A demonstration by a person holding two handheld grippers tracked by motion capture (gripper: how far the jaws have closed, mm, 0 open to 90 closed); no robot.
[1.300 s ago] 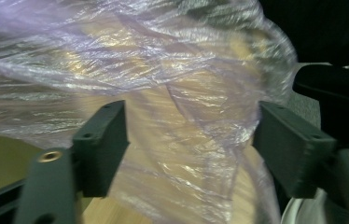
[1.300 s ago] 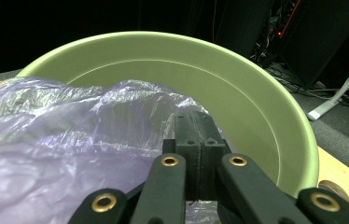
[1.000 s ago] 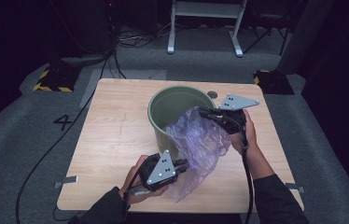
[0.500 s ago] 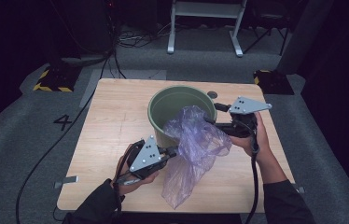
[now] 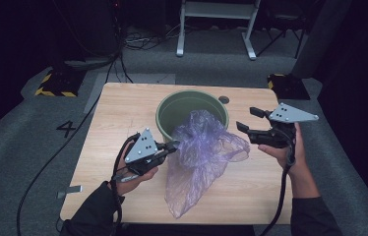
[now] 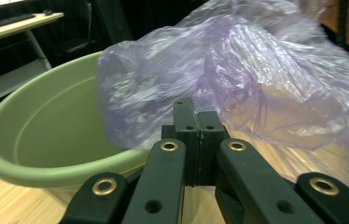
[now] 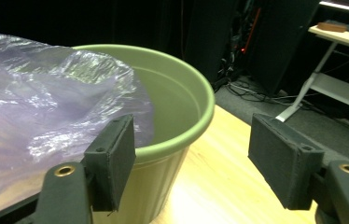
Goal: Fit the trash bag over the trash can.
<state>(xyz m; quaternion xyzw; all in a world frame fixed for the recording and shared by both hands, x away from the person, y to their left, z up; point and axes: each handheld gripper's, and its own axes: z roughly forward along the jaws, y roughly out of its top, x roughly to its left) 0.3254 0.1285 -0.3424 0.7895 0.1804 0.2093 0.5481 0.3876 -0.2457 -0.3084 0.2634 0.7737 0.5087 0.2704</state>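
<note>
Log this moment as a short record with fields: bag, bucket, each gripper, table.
bag: purple translucent plastic bag, draped over the bucket's near rim and down onto the table
bucket: green plastic bucket, upright, mouth partly covered by the bag
left gripper: left gripper shut on the bag's edge
right gripper: right gripper, jaws have just been opening, nothing between them, apart from the bag
table: wooden table
</note>
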